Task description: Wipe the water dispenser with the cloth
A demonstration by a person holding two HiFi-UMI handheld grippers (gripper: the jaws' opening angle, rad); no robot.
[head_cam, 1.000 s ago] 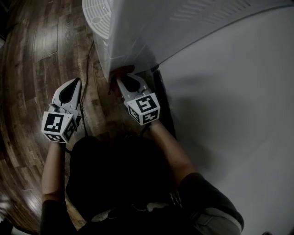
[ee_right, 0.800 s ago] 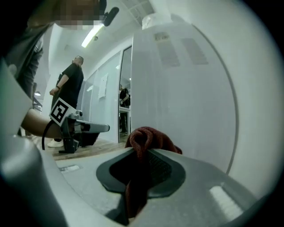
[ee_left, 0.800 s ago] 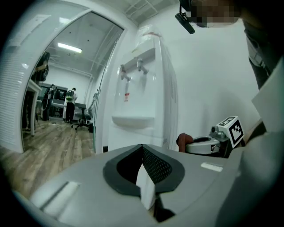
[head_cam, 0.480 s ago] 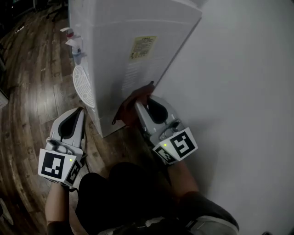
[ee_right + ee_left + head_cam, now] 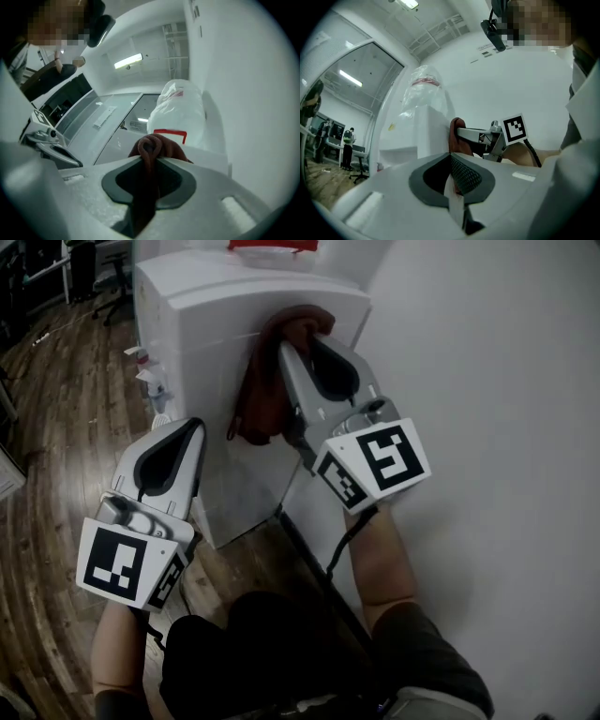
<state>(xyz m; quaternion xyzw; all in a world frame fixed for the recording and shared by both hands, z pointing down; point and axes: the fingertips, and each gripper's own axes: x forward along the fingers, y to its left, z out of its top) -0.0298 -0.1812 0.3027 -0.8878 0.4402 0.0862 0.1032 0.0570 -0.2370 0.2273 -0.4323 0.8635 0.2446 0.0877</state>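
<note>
Head view, looking steeply down: the right gripper pinches a reddish-brown cloth between its jaws and holds it high on the side of the white water dispenser, at its upper edge. The cloth seems to press against the panel, though the dim light makes contact hard to confirm. Loose folds hang below the jaws. A plastic-wrapped water bottle stands on top of the dispenser. The left gripper hovers lower, near the dispenser's front corner, jaws pressed together with nothing between them. A white wall stands to the right and a wooden floor lies to the left.
</note>
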